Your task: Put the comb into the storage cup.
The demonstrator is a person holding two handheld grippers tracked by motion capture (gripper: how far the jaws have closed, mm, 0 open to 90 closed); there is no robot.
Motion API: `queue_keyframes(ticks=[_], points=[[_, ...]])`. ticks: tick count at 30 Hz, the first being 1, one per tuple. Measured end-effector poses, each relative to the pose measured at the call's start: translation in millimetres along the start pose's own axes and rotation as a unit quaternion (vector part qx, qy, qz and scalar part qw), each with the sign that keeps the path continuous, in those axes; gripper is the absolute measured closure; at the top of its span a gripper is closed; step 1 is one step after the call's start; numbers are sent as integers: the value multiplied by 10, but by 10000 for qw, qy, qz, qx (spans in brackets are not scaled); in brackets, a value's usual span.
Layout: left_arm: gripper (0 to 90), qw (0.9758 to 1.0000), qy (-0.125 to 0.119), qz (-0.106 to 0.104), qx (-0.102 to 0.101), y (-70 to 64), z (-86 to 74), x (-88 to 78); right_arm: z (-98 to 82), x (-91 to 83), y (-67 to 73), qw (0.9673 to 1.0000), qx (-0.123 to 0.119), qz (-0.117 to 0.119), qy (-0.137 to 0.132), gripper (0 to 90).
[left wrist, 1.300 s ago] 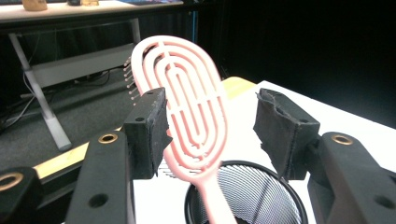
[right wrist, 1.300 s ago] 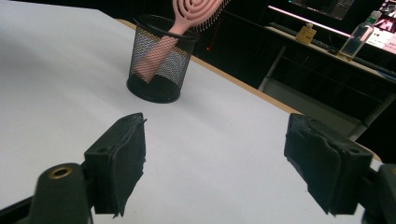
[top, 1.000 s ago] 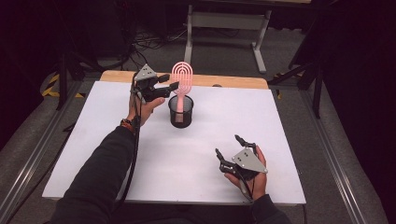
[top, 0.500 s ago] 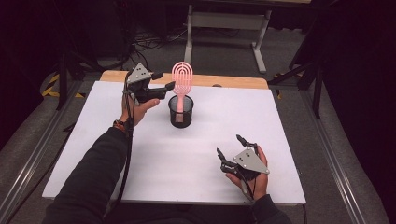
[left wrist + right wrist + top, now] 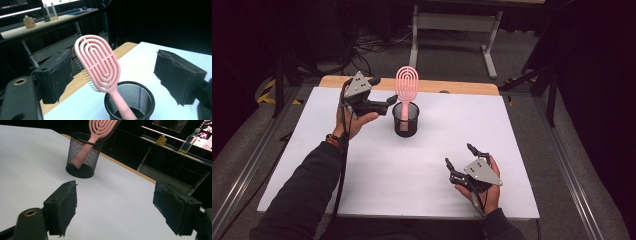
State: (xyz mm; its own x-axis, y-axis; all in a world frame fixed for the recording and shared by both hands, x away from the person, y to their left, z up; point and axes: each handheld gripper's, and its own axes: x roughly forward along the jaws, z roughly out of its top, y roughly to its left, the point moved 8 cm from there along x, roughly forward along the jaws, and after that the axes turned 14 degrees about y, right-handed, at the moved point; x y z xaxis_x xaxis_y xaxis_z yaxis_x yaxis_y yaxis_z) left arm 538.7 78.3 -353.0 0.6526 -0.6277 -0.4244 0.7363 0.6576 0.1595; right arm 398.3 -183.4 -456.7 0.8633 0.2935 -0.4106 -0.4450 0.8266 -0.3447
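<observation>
While the left tongs stood released, their two black jaws wide apart, they were held just beside the pink hairbrush and did not touch it. In the left gripper view the oval head of the hairbrush rose between the two padded jaws, with a gap on each side. The brush stood handle down in a black mesh cup, leaning a little, at the far middle of the white bench. The bottom of the cup was cut off by the lower edge of that view.

The right tongs were also released, jaws apart, and rested low at the near right part of the bench, well apart from the cup. In the right gripper view the cup showed whole, but the head of the hairbrush was cut off at the top edge.

No brand or writing could be read on the brush, the cup or the tongs. On a desk behind the bench stood a clear bottle and a small bottle; their labels were too small to read. The screens at the top were cropped and blurred.
</observation>
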Motion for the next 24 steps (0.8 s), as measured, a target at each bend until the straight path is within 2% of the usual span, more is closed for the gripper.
queue_keyframes(ticks=[7,13,24], points=[[126,9998,-55,-72,156,-124,-29,-140,12,-10,14,10000,-36,-11,-19,199],[126,9995,14,-73,317,-235,-110,-207,12,-17,-11,10000,5,-30,-16,198],[118,9985,-90,-137,524,-441,-301,-357,14,-22,-12,10000,11,-36,-30,199]])
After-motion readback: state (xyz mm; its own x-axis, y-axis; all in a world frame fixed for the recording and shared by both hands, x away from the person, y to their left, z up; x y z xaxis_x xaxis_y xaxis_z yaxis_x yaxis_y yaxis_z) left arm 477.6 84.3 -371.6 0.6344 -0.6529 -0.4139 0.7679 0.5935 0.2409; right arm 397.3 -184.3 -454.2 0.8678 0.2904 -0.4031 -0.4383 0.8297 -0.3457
